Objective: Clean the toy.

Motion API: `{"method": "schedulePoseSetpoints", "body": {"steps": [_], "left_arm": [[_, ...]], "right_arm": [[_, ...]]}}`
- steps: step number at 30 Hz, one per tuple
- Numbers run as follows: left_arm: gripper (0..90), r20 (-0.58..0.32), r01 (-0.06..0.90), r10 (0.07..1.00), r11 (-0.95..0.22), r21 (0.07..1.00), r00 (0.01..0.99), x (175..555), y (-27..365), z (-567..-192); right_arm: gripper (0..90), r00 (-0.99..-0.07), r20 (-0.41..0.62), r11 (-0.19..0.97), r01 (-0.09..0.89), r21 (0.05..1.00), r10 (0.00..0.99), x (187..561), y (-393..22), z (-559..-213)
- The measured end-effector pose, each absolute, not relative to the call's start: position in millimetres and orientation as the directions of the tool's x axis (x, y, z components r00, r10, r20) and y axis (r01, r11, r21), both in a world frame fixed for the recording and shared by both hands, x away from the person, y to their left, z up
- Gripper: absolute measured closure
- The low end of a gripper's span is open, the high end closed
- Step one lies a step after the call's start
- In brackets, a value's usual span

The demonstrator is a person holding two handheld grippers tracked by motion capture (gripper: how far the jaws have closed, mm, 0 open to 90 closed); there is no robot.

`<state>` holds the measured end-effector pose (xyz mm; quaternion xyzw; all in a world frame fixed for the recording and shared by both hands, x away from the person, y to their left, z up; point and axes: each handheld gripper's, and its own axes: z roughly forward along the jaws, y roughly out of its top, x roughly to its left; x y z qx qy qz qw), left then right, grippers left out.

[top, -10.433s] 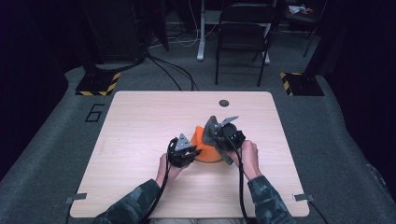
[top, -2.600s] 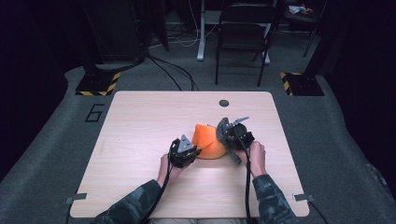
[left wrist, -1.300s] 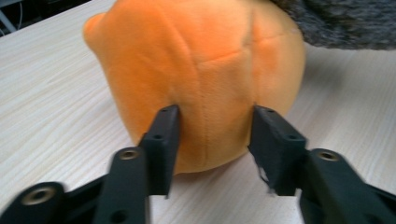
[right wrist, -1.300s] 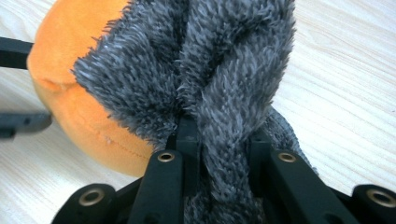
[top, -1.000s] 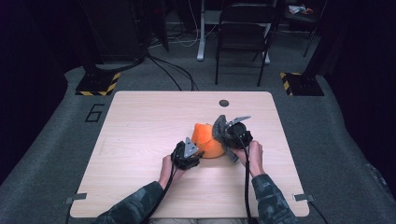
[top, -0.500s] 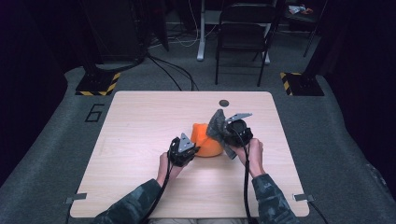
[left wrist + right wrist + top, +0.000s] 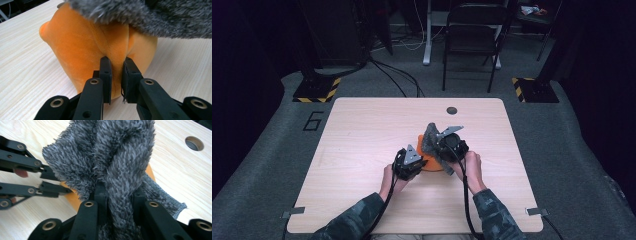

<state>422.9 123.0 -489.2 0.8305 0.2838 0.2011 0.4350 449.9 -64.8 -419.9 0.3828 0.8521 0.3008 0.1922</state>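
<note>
**A:** Status on the two claws?

**B:** Left claw (image 7: 116, 75) is pinched shut on a fold of the soft orange plush cover (image 7: 100, 42), low on the side nearest the person. Its jaws have just been closing, and the plush is between them now. Right claw (image 7: 117, 195) is clamped on a bunch of the shaggy grey fleece piece (image 7: 112, 152), pile bulging out on both sides of the jaws.

**A:** Where does it all sit?

**B:** Middle of the light wooden desk (image 7: 362, 130), a bit toward the near edge and right of centre. In the high view the orange cover (image 7: 428, 161) lies between the two claws, with the left claw (image 7: 408, 162) touching its left side and the right claw (image 7: 447, 147) on its far-right side. The grey piece (image 7: 430, 137) stands up over the orange, on the side toward the far edge.

**A:** The relation that matters?

**B:** Grey is above and over the orange. From the left gripper view the fleece (image 7: 150, 15) overhangs the orange top, touching it. From the right gripper view the orange shows only as a sliver under the grey, and the left claw (image 7: 53, 185) comes in from the side, just beside the fleece.

**A:** So the pull axis?

**B:** My read: grey and orange part, or join, along a line from the near-left to the far-right of the desk. Left claw anchors low, right claw works high. Can't tell whether grey is going in or coming out.

**A:** Risk?

**B:** Left grip is a thin fold and could slip.
</note>
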Motion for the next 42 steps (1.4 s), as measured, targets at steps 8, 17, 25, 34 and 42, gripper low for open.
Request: {"method": "schedulePoseSetpoints", "body": {"steps": [8, 17, 25, 34, 42], "left_arm": [[79.8, 0.082, 0.302, 0.65, -0.456, 0.837, 0.756, 426, 126, -491], [79.6, 0.078, 0.302, 0.649, -0.453, 0.839, 0.757, 426, 126, -491], [79.4, 0.077, 0.301, 0.651, -0.45, 0.841, 0.756, 426, 126, -492], [79.0, 0.073, 0.303, 0.65, -0.447, 0.842, 0.756, 427, 128, -492], [78.5, 0.061, 0.313, 0.657, -0.436, 0.844, 0.752, 429, 131, -493]], "right_arm": [[73.9, -0.591, -0.087, 0.498, 0.582, 0.643, 0.802, 457, -83, -425], [73.8, -0.544, -0.053, 0.456, 0.642, 0.617, 0.838, 468, -103, -438], [73.9, -0.505, -0.026, 0.423, 0.693, 0.584, 0.863, 476, -115, -451], [73.7, -0.475, -0.013, 0.416, 0.757, 0.504, 0.88, 486, -125, -479], [73.8, -0.469, -0.043, 0.413, 0.726, 0.55, 0.882, 482, -130, -460]]}}
